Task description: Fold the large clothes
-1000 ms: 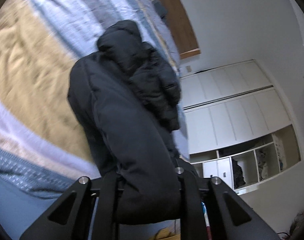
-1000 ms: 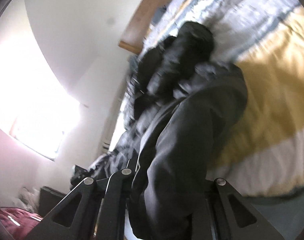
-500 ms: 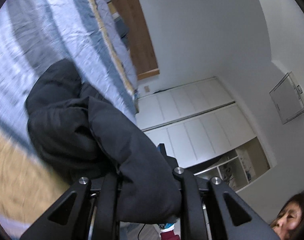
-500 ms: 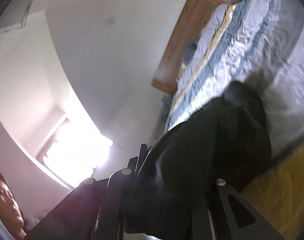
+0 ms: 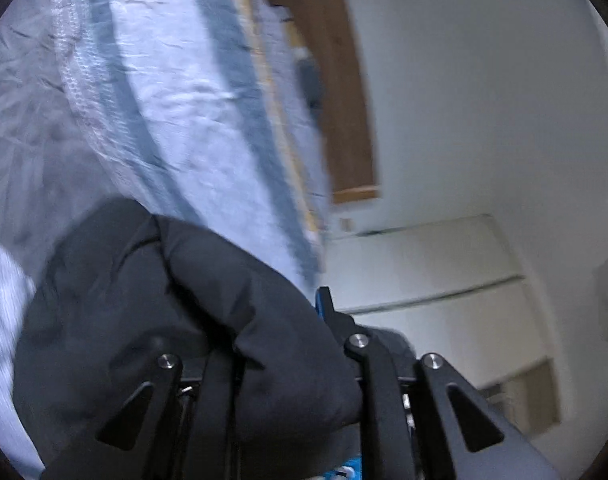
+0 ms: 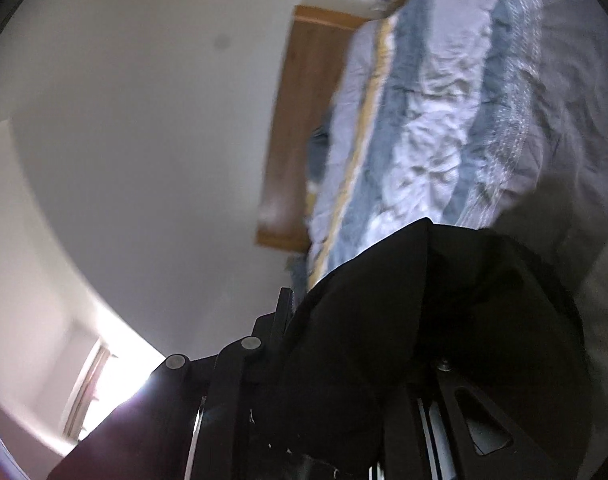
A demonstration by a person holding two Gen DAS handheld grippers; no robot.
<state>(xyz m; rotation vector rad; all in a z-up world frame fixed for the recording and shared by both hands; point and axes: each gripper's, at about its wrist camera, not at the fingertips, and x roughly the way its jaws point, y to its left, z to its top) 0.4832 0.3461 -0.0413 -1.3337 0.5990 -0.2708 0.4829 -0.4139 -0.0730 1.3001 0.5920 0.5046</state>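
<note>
In the left wrist view, the left tool [image 5: 288,364] is clamped on a thick fold of the black padded jacket [image 5: 152,300], which bulges between its two fingers and fills the lower left and lower middle of the frame. Behind the jacket, the bed [image 5: 176,92] with its blue, grey and white striped cover runs from the upper left down toward the centre, a narrow yellow stripe along its right edge. A wooden headboard [image 5: 344,92] stands at top centre, with white cupboard doors [image 5: 432,272] at the right against a pale wall. In the right wrist view, the right tool [image 6: 344,380] likewise grips the jacket [image 6: 444,320], whose dark bulk covers the lower right and hides much of the tool's right finger. The striped bed cover [image 6: 432,120] fills the upper right, the headboard [image 6: 300,120] sits at centre, and a bright window [image 6: 116,368] glares at lower left.
</note>
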